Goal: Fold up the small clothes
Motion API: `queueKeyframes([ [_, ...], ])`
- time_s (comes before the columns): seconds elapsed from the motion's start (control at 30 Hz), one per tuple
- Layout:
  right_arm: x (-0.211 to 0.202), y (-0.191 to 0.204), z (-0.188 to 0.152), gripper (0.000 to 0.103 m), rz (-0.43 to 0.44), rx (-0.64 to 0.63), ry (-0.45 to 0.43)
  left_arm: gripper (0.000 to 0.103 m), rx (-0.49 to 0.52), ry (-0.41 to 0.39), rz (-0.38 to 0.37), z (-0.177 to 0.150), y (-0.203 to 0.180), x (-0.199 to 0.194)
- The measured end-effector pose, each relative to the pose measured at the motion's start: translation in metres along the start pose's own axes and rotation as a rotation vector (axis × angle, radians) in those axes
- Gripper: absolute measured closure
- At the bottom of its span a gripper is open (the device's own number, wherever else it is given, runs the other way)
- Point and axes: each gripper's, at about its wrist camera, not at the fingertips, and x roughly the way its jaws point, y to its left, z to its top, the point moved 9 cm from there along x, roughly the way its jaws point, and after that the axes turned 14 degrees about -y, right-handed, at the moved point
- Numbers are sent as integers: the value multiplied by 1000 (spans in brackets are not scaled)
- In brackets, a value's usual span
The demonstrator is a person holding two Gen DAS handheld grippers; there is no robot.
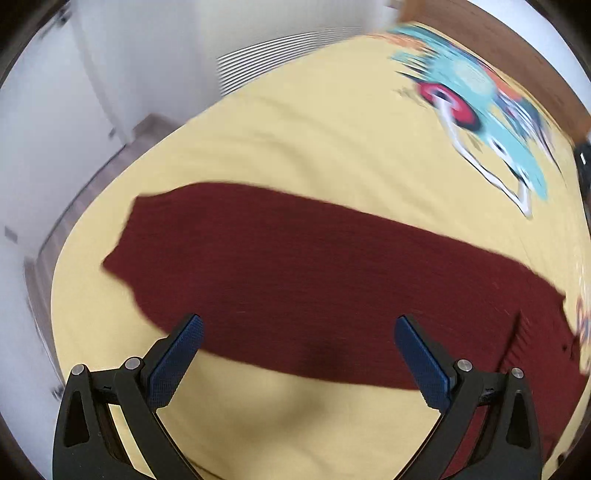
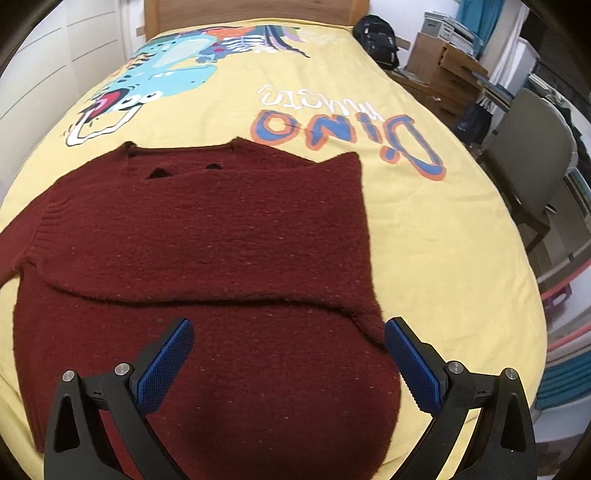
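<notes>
Right wrist view shows my right gripper spread empty above the dark red knitted sweater, one sleeve already crossed over its body on the yellow dinosaur-print bedspread, while my left gripper, equally wide and empty, hovers by the outstretched sleeve, presumably next.

**A bedroom in soft light**

We see a bed under a yellow cover printed with a cartoon dinosaur and the word "Dino". At its far end stands a wooden headboard. To the left we find white panelled walls and a wood floor; a slatted white vent shows in the blurred left view. To the right sit a grey chair, a black bag, cardboard boxes and teal fabric.
</notes>
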Motion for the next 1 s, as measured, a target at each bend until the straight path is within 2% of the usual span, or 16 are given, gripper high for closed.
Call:
queueKeyframes([
  [0.1,1,-4,-4,0,-5,23,21,1,-154,32,-4,-1,31,11],
  [0.17,1,-5,-6,0,3,32,28,1,-228,60,33,-5,55,26],
  [0.23,0,-6,-8,0,-3,24,33,1,-250,91,56,-3,63,41],
  [0.37,2,-12,-11,0,-18,29,40,2,-305,157,53,-9,77,70],
  [0.47,3,-15,-13,0,-25,36,46,4,-330,145,29,-5,79,75],
  [0.5,3,-16,-13,0,-25,33,48,14,-326,138,25,-3,79,75],
  [0.53,4,-16,-14,0,-26,30,51,31,-316,133,33,-1,78,74],
  [0.57,6,-16,-15,0,-26,30,53,40,-309,124,45,0,77,74],
  [0.63,7,-17,-16,0,-31,32,55,76,-304,102,18,12,70,77],
  [0.7,8,-17,-16,0,-37,32,54,89,-300,104,-30,18,62,75],
  [0.87,7,-17,-10,0,-30,37,41,91,-142,50,0,27,47,47],
  [1.0,6,-17,-4,0,-23,39,26,91,-52,-6,-80,48,4,24],
])
